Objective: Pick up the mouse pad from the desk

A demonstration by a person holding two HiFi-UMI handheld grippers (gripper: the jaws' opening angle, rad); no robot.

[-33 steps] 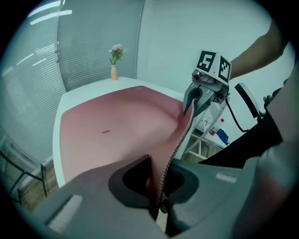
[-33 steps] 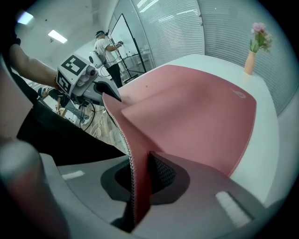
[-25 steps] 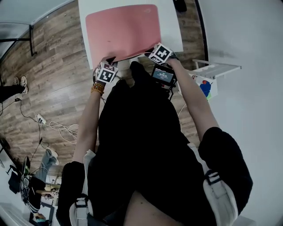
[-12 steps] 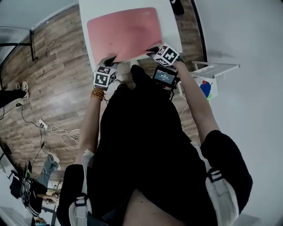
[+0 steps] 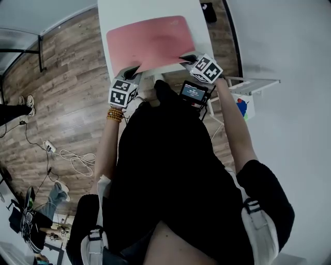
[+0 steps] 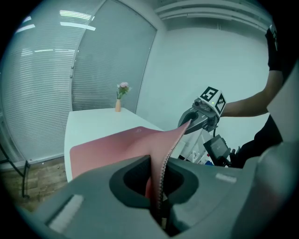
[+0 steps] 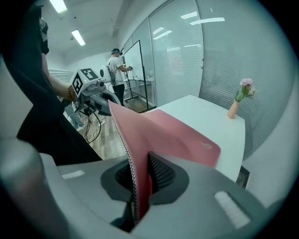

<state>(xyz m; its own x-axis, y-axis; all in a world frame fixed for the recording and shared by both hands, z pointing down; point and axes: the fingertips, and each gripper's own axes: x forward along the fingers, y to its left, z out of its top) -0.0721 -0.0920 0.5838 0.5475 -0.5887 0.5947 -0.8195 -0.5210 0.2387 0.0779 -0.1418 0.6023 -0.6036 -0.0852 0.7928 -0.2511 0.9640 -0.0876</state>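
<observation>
A large pink mouse pad (image 5: pixel 150 42) lies over the white desk (image 5: pixel 111 13), its near edge raised. My left gripper (image 5: pixel 130 71) is shut on the near left corner, and my right gripper (image 5: pixel 187 58) is shut on the near right corner. In the left gripper view the mouse pad (image 6: pixel 117 144) runs edge-on into my left gripper (image 6: pixel 158 198), with the right gripper (image 6: pixel 198 119) at its far corner. The right gripper view shows the mouse pad (image 7: pixel 173 135) clamped in my right gripper (image 7: pixel 138 196), and the left gripper (image 7: pixel 96 95) holding the other corner.
A small vase with pink flowers (image 7: pixel 240 100) stands at the desk's far end. A dark object (image 5: pixel 209 11) sits beyond the desk's right side. A white rack (image 5: pixel 248 83) is at the right, and cables (image 5: pixel 72 155) lie on the wood floor. A person (image 7: pixel 117 70) stands far off.
Both grippers have moved up and away along the desk with the pad's near edge held. The right gripper shifted further right; the pad's near edge has lifted off the desk.
</observation>
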